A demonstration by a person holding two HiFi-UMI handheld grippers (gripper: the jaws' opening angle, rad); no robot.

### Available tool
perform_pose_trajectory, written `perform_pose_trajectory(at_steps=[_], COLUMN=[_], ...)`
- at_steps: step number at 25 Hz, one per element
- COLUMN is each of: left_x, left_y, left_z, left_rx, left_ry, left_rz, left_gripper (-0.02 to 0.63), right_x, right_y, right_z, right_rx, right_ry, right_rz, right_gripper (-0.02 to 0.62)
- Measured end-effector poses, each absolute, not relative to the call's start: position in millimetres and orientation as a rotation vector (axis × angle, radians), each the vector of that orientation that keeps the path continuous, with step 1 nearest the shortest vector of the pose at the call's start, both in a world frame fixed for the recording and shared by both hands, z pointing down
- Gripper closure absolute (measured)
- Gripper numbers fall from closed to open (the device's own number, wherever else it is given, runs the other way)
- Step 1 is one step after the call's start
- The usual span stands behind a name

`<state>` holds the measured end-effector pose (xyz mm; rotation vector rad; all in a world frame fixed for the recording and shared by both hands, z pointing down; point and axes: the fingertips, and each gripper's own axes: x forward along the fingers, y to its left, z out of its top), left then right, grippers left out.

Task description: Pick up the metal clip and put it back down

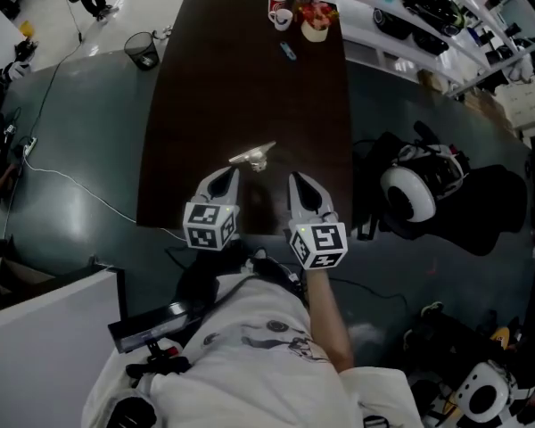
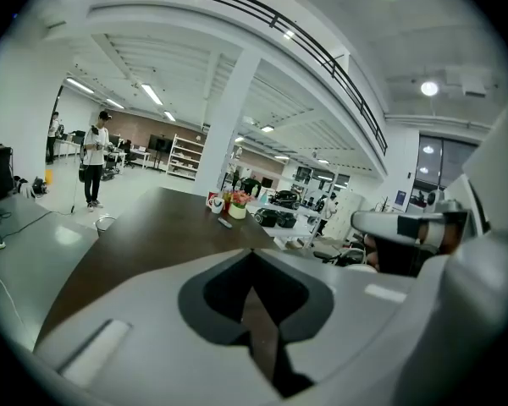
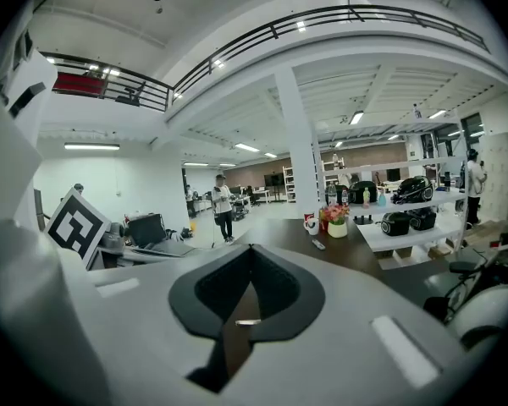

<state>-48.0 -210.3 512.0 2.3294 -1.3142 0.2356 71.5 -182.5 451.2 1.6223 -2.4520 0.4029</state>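
Two grippers sit low-centre in the head view, side by side over the near end of the dark counter (image 1: 250,78). The left gripper (image 1: 223,178) has its jaws pressed together with nothing between them, which the left gripper view (image 2: 252,256) shows too. The right gripper (image 1: 300,184) is likewise closed and empty (image 3: 250,254). The metal clip (image 1: 252,156) lies on the counter at frame centre, just above the left gripper's tip; no gripper holds it, contact unclear. A mug (image 1: 282,18) and flower pot (image 1: 315,30) stand at the counter's far end, top centre.
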Motion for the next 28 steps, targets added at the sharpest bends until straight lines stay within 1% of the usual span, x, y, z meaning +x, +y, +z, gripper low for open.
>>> perform_pose_trajectory(at_steps=[11, 23, 24, 25, 27, 28], left_x=[-37, -14, -12, -10, -7, -5], left_y=[-208, -218, -219, -221, -225, -227], left_z=[576, 663, 668, 673, 679, 682], left_rx=[2.148, 1.822, 1.8, 1.782, 1.759, 1.75], left_ry=[-1.335, -1.521, -1.536, -1.55, -1.575, -1.587], left_rz=[0.346, 0.281, 0.279, 0.279, 0.282, 0.287], left_gripper=[0.607, 0.607, 0.591, 0.561, 0.535, 0.505], right_x=[85, 132, 133, 134, 133, 133], right_y=[-189, -205, -208, -211, -217, -219], right_z=[470, 488, 493, 497, 504, 506], right_rx=[1.582, 1.47, 1.455, 1.438, 1.402, 1.386], right_ry=[-2.399, -2.388, -2.385, -2.383, -2.387, -2.391], right_rz=[0.471, 0.534, 0.543, 0.551, 0.56, 0.563], right_gripper=[0.594, 0.594, 0.594, 0.594, 0.594, 0.594])
